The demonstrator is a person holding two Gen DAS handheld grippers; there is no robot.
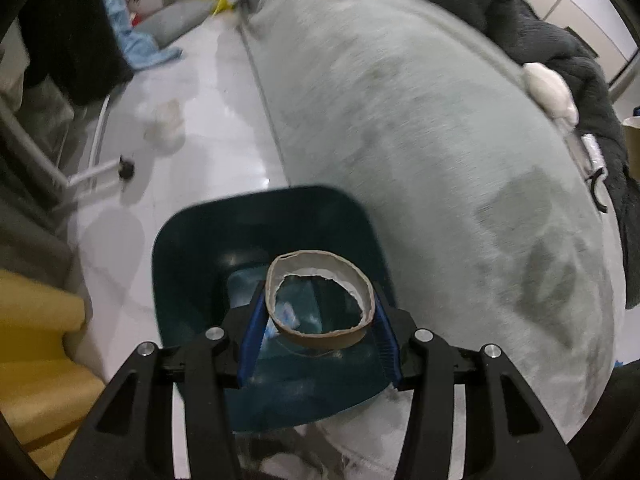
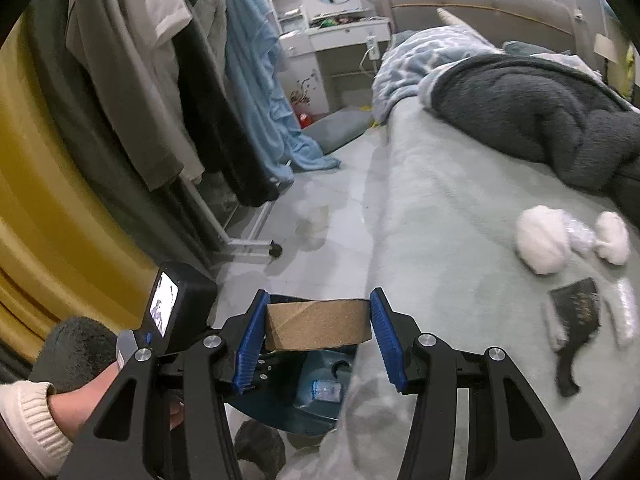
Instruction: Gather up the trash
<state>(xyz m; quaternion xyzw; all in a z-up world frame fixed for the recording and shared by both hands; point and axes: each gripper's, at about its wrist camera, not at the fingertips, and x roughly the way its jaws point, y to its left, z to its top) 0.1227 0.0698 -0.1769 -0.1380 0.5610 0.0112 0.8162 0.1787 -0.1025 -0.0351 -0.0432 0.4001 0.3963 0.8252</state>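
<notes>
Looking down the left gripper (image 1: pixel 320 320), its blue pads clamp a cardboard tape ring (image 1: pixel 320 302) right above the dark teal bin (image 1: pixel 188 264). In the right wrist view, the right gripper (image 2: pixel 318 326) pinches another cardboard roll (image 2: pixel 318 324); I'd centre each over the bin's mouth before letting go.

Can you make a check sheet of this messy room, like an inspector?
Surface: grey-green bed cover, pale floor beside it.
Job's things: cardboard ring over the teal bin; second cardboard ring held too.
Clutter: white wads and a black wrapper on the bed; a pale wad on the floor.
Grippers: left gripper shut on cardboard ring; right gripper shut on second cardboard ring.
Cables: white lead by the desk, it seems.
Surroundings: hanging clothes, dark blanket.
</notes>
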